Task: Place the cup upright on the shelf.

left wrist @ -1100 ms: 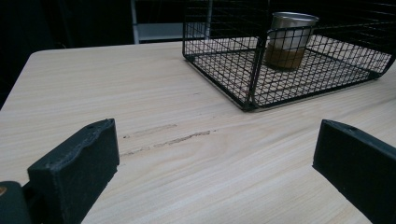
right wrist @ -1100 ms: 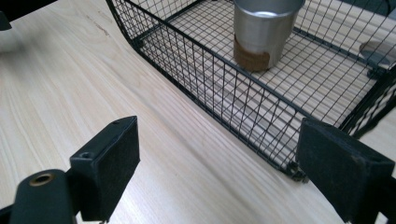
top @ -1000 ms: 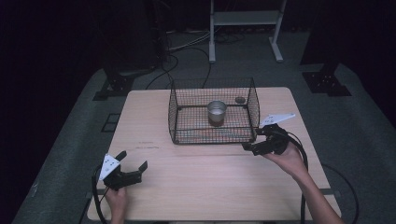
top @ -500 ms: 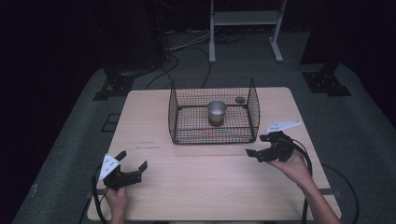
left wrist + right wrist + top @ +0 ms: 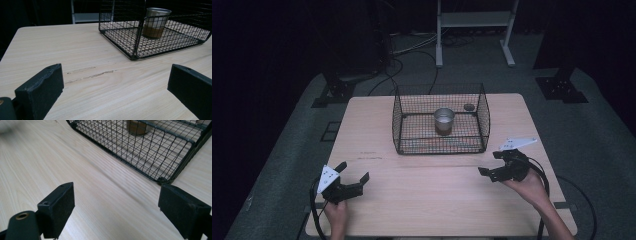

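Dark floor surrounds a wooden table (image 5: 422,200) whose far-middle basket (image 5: 484,120) holds a cup (image 5: 444,120). Both grippers, left (image 5: 354,177) and right (image 5: 490,163), gape empty near the front corners; the right is nearer the basket, which lies ahead-left of its jaws

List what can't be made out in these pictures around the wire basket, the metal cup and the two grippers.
- Metal cup: its contents; the high view is too dim and small, and the left gripper view looks at it side-on through the mesh.
- Small dark thing in the wire basket's far corner: too small to identify in the high view.
- Cup in the right gripper view: cut off by the top edge.
- Table's near edge: cut off at the bottom of the high view.
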Available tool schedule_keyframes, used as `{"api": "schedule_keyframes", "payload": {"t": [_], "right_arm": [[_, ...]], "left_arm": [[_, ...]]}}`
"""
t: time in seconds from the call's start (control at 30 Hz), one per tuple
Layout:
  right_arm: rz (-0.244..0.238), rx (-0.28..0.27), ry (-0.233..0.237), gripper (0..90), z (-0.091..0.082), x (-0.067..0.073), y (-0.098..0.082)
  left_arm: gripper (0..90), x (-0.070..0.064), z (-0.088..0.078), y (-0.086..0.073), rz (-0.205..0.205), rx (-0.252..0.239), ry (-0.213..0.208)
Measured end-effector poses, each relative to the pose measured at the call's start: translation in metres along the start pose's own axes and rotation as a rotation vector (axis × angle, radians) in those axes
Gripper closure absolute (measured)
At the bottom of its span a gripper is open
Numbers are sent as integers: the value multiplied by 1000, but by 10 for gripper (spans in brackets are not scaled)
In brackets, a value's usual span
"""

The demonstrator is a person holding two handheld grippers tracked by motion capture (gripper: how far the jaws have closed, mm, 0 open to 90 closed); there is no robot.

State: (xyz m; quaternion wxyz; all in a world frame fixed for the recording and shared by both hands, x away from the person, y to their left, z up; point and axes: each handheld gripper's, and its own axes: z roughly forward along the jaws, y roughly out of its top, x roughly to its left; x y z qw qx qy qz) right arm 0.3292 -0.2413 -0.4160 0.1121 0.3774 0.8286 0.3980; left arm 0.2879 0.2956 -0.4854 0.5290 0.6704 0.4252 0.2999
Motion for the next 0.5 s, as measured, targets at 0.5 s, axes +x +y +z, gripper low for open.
{"api": "schedule_keyframes", "payload": {"t": [0.5], "right_arm": [[75, -52, -9, 129, 0, 1, -35]], "left_arm": [[0, 0, 0, 0, 1, -1, 2]]}}
